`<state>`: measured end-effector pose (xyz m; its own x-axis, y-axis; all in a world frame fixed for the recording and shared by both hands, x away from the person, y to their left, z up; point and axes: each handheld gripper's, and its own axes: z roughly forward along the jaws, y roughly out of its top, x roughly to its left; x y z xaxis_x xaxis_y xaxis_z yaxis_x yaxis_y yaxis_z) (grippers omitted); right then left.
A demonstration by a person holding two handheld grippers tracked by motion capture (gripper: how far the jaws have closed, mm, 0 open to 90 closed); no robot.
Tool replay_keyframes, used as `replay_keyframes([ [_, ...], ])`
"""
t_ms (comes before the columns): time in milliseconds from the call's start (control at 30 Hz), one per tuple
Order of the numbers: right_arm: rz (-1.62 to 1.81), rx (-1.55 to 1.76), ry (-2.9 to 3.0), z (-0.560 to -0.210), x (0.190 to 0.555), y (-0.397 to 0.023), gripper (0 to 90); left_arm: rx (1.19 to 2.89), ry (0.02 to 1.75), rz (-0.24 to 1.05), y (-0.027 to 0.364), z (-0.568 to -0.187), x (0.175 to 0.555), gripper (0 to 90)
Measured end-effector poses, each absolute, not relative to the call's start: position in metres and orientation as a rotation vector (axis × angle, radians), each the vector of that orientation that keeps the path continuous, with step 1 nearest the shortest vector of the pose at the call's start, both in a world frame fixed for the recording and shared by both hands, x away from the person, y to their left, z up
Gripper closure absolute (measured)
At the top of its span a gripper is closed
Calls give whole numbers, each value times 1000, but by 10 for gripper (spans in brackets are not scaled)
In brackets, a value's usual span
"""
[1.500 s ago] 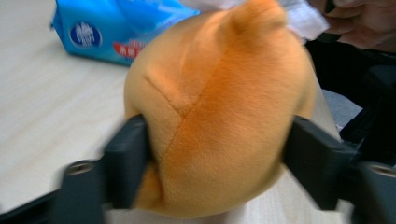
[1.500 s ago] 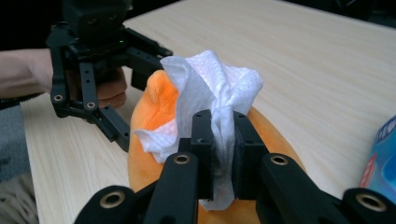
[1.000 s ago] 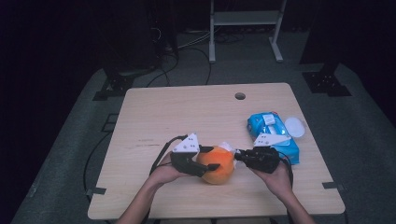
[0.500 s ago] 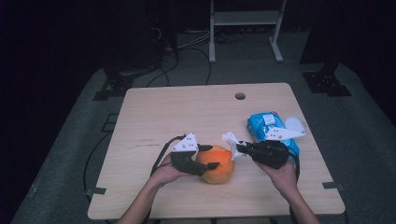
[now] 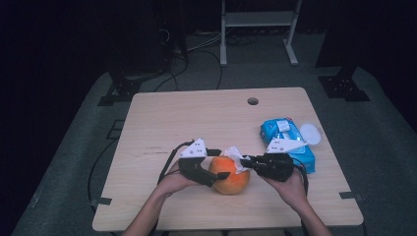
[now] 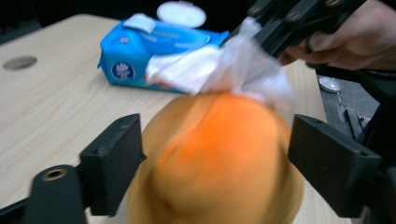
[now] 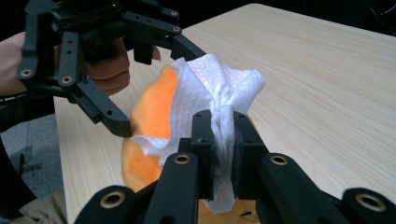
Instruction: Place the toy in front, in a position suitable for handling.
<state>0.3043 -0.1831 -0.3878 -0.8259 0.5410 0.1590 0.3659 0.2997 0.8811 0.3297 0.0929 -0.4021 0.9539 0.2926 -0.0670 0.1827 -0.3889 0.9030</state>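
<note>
Orange ball (image 5: 230, 175), soft-looking and round, sits on the near part of the tabletop (image 5: 206, 118), between the two hands and just in from the front edge. Tabletop is pale wood grain with a small round hole (image 5: 253, 101) near its far edge; dark floor and cables lie beyond it. Blue wipes pack (image 5: 287, 143) lies flat toward the right side of the tabletop, its white round lid (image 5: 311, 133) flipped open at the far right end, close behind the right hand. Left tongs (image 5: 220, 163) reach in from the ball's left, one jaw on each side of it; in the left gripper view the jaws stand spread, with a visible gap between each black pad and the orange surface, having just been opening, so the ball lies between them unpressed. Right tongs (image 5: 244, 161) come in level from the right, jaws pressed together on a crumpled white wipe (image 5: 234, 156); in the right gripper view the wipe (image 7: 212, 100) is pinched between the two pads and drapes over the ball's upper side, touching it. Ball is blurred in the left gripper view; fine surface detail cannot be told.
</note>
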Motion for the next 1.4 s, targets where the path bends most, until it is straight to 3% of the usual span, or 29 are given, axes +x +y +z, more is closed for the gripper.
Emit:
replay_keyframes([
  [300, 1517, 896, 2355, -394, 310, -196, 805, 2010, 293, 5, 92, -408, 329, 200],
  [433, 1521, 898, 2357, -395, 310, -197, 805, 2055, 342, 30, 86, -415, 332, 92],
  [500, 1514, 889, 2361, -394, 309, -195, 805, 2061, 332, 33, 82, -421, 330, 84],
  [633, 1520, 843, 2375, -389, 304, -189, 807, 2047, 321, 57, 79, -424, 327, 230],
  [733, 1565, 789, 2389, -384, 300, -179, 806, 2039, 311, 54, 75, -428, 325, 274],
  [900, 1526, 695, 2410, -378, 293, -161, 806, 2042, 329, 68, 75, -429, 324, 287],
  [1200, 1431, 857, 2355, -394, 297, -203, 806, 1989, 427, 41, 82, -433, 335, 292],
  [1400, 1457, 770, 2386, -392, 284, -186, 806, 1957, 501, 46, 80, -434, 337, 292],
])
